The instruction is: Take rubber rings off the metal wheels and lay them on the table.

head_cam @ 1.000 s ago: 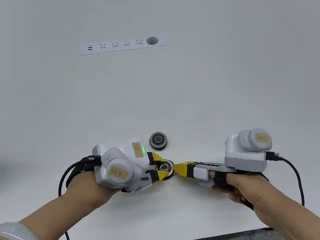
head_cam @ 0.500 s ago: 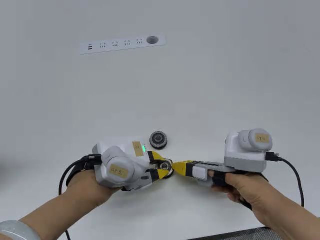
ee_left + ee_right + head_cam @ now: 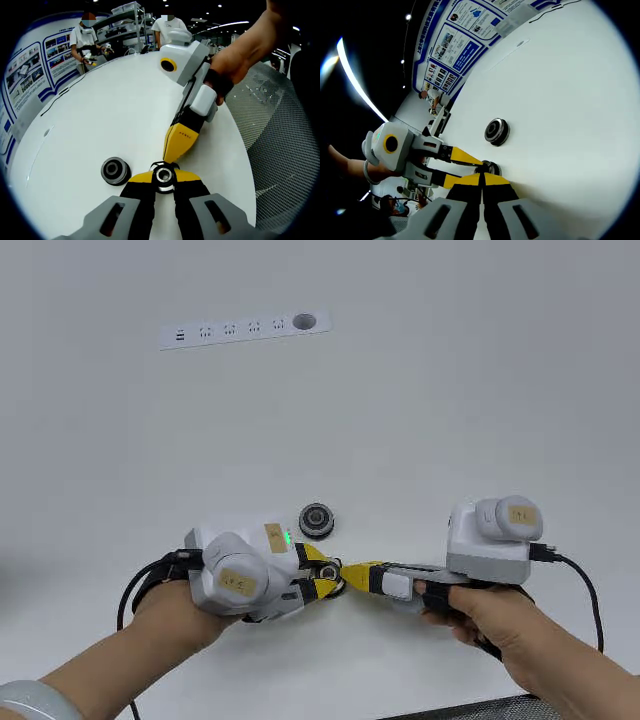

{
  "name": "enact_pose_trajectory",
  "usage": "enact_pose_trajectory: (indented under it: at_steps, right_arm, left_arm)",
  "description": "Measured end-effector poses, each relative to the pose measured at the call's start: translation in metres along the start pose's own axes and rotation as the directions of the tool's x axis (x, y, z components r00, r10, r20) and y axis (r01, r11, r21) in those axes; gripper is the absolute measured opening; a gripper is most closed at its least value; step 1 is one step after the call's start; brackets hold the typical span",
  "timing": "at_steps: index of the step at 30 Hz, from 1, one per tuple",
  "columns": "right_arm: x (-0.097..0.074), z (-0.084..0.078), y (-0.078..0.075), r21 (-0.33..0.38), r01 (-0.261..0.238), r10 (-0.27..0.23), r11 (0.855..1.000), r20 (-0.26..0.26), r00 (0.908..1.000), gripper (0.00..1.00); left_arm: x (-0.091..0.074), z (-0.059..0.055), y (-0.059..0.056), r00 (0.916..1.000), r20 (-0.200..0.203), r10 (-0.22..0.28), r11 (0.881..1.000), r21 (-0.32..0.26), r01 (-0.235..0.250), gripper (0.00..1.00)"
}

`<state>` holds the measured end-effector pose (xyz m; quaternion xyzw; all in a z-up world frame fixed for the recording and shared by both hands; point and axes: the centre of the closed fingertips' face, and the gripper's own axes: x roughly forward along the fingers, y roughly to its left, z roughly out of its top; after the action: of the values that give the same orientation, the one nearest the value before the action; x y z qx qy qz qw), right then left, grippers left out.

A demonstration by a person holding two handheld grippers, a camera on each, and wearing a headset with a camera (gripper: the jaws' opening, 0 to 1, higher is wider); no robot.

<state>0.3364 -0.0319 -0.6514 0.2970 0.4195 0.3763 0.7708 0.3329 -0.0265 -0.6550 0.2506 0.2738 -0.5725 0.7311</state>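
My left gripper (image 3: pixel 328 577) is shut on a small metal wheel (image 3: pixel 164 175) with a black rubber ring, holding it by its sides just above the table. My right gripper (image 3: pixel 347 574) points at it from the right with its yellow jaws shut. In the left gripper view the right gripper's tips (image 3: pixel 166 156) touch the wheel's rim; I cannot tell if they pinch the ring. In the right gripper view the held wheel (image 3: pixel 490 167) sits just past my own tips (image 3: pixel 481 181). A second wheel (image 3: pixel 317 520) with its black ring lies flat on the table behind.
A white power strip (image 3: pixel 244 329) lies at the far side of the white table (image 3: pixel 450 420). Cables trail from both grippers toward the near edge. In the left gripper view, people stand beyond the table's far end (image 3: pixel 90 35).
My right gripper has crept a little to the left, closing the small gap to the held wheel. The left gripper and the loose wheel have stayed in place.
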Motion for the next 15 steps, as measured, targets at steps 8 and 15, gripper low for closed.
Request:
enact_pose_trajectory:
  at_steps: [8, 15]
  right_arm:
    - [0.0006, 0.0011, 0.0037, 0.008, -0.011, 0.011, 1.0, 0.005, 0.9999, 0.02]
    - [0.0004, 0.0016, 0.0045, 0.014, -0.016, 0.016, 1.0, 0.008, 0.9998, 0.02]
  left_arm:
    - [0.0, 0.0, 0.0, 1.0, 0.0, 0.001, 1.0, 0.0, -0.001, 0.13]
    - [0.0004, 0.0001, -0.0002, 1.0, 0.001, 0.0, 1.0, 0.001, 0.0, 0.13]
